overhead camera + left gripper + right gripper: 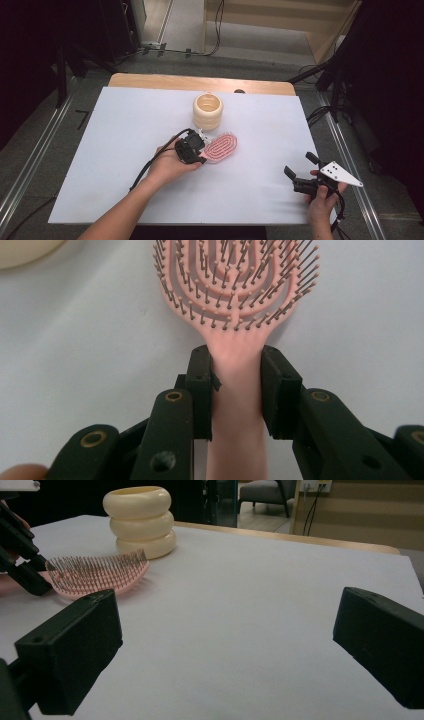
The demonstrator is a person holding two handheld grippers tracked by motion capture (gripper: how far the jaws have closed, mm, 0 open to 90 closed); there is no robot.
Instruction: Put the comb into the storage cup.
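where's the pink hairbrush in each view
High view: the pink hairbrush lies mid-table, just below the cream ringed holder.
Left gripper view: top centre, its handle clamped by the left gripper.
Right gripper view: upper left, bristles up.
Shared landmark: the cream ringed holder, beside the brush head in all three views.
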